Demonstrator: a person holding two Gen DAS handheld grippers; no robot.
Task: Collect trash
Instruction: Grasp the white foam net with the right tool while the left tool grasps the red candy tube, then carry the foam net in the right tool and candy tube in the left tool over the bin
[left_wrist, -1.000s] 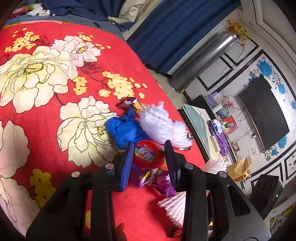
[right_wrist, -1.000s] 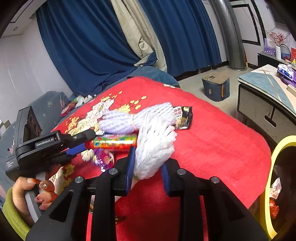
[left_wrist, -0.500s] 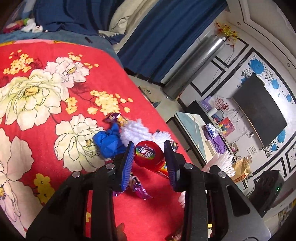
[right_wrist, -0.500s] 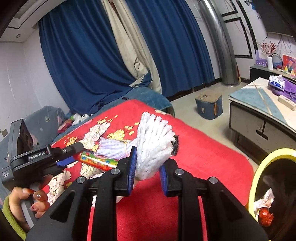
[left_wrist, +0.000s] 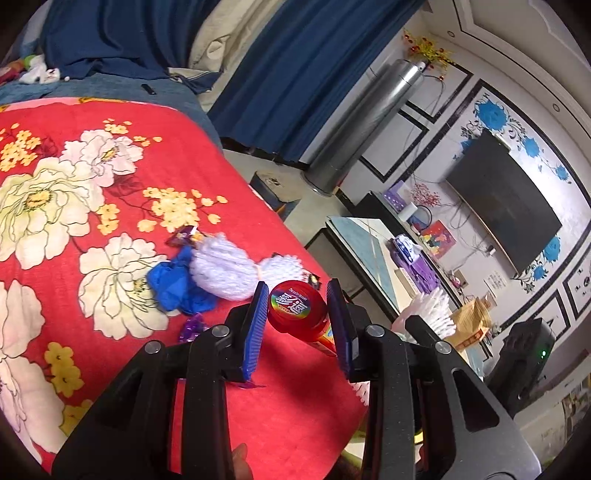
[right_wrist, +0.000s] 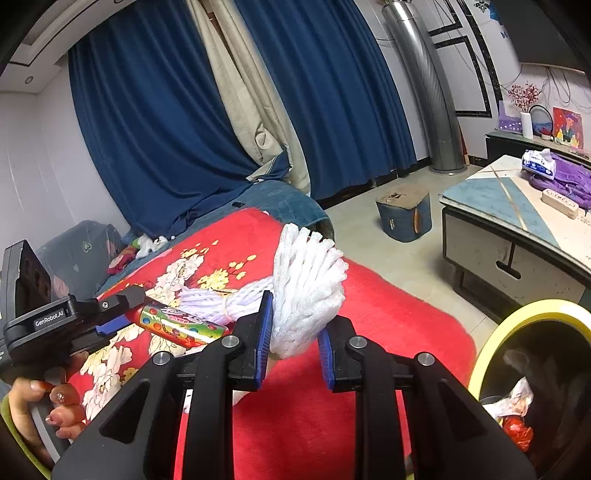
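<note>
My left gripper (left_wrist: 297, 314) is shut on a red candy tube (left_wrist: 295, 308) and holds it above the red floral blanket (left_wrist: 110, 177); the tube also shows in the right wrist view (right_wrist: 177, 325). My right gripper (right_wrist: 295, 339) is shut on a white foam fruit net (right_wrist: 306, 284), lifted over the blanket. On the blanket lie another white foam net (left_wrist: 229, 269), a crumpled blue bag (left_wrist: 177, 284) and purple wrappers (left_wrist: 192, 326). A yellow-rimmed bin (right_wrist: 517, 317) with trash inside stands at the lower right.
A coffee table (right_wrist: 517, 218) with tissues and purple items stands to the right. A small blue stool (right_wrist: 404, 216) sits on the floor beyond the bed. Blue curtains (right_wrist: 166, 129) and a silver column (right_wrist: 424, 92) are behind.
Both grippers have risen from the blanket with their loads. The foam net in the right gripper has lifted clear, and the bin's opening shows more at the right.
</note>
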